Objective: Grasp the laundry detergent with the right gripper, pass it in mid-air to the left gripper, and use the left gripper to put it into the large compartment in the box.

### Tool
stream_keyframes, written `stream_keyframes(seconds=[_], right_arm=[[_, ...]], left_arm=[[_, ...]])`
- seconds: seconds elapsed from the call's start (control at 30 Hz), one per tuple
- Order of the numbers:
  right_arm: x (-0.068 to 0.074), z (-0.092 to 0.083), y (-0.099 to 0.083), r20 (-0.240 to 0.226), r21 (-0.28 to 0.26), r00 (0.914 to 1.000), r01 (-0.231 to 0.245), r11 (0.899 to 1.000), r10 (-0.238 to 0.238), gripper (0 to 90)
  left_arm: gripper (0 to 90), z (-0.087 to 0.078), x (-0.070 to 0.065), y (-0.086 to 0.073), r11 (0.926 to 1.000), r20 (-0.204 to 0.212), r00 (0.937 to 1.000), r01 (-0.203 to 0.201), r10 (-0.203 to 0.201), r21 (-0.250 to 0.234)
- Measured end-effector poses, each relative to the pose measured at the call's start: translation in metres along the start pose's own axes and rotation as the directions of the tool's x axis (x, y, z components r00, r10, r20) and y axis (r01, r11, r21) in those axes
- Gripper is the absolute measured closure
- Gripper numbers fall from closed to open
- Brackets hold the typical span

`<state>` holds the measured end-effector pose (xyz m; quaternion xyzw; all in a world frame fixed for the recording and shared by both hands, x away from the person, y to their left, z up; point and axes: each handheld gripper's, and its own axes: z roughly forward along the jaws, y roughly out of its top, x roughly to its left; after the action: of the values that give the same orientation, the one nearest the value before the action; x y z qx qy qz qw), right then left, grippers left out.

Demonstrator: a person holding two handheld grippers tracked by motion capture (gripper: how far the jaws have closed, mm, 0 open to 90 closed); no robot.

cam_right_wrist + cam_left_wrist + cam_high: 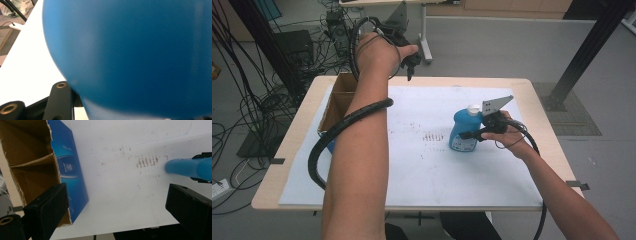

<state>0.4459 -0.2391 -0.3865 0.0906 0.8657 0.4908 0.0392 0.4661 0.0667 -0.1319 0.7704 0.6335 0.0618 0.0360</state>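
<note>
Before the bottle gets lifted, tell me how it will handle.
The blue bottle looks like rigid moulded plastic, so it should hold shape in the right gripper. Its smooth curved wall may slip or twist. Standing tall on the white sheet, it could tip if nudged high.

Upright blue bottle (464,131) with white cap, on the white sheet, right of centre.

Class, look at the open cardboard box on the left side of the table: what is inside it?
The cardboard box shows bare brown walls and one cardboard divider. Its bottom cannot be seen: the left gripper's open jaws and the box wall cover it.
</note>
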Motion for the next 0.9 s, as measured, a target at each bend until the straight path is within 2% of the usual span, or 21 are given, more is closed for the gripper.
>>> stream_keyframes(seconds=[0.9], right_arm=[[0.0015,0.0002,0.0011,0.010,0.007,0.9999,-0.004,1.000,0.004,44.2]], left_arm=[[5.3,-0.0024,0.0024,-0.0014,0.9999,0.002,0.9999,-0.012,0.012,-0.006]])
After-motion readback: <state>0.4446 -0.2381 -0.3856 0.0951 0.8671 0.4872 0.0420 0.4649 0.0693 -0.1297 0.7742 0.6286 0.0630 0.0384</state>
